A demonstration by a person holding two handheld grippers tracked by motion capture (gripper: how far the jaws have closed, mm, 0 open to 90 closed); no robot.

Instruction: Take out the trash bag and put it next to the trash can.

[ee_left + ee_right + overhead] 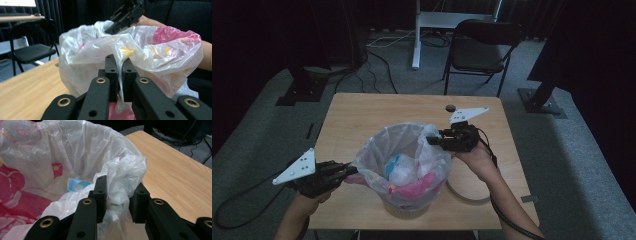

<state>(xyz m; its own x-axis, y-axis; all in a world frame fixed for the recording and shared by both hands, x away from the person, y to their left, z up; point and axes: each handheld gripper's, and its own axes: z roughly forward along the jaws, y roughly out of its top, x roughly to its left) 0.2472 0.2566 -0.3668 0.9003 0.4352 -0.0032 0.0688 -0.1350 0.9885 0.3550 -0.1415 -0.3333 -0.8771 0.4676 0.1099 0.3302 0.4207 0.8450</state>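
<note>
A clear plastic bag (404, 137) lines a small bin (404, 210) near the front of the wooden table (362, 115). Inside lie pink wrapping (417, 189) and a blue-white item (398, 167). My left gripper (352, 171) is at the bag's left side, shut on a thin fold of the film (121, 67). My right gripper (432, 140) reaches the rim from the right. A bunched wad of the bag's rim (125, 175) fills the gap between its jaws (118, 192), and both pads touch it. The right gripper (117, 23) also shows beyond the bag in the left gripper view.
A pale ring (462, 197) lies on the table right of the bin, and a small dark disc (450, 107) sits near the far edge. Beyond the table stand a black folding chair (479, 50) and a white desk leg (416, 35), with cables on the floor.
</note>
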